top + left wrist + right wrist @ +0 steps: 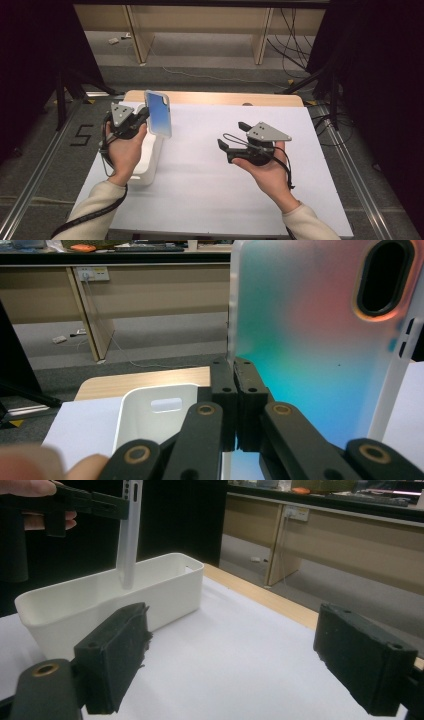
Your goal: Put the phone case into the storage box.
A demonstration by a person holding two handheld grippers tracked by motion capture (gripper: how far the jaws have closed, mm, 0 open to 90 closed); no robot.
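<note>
The left claw [234, 385] is clamped on the edge of a phone case [310, 340], held upright above the white bin [150, 160]. Probably light, thin, slick and bendy, it is best pinched at the rim. The right claw [230, 660] gapes empty over the worktop [210, 190].

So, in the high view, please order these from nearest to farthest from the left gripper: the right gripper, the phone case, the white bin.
1. phone case: clamped in the left gripper.
2. white bin: just below, at the table's left.
3. right gripper: farthest, across the white sheet, jaws open.
</note>
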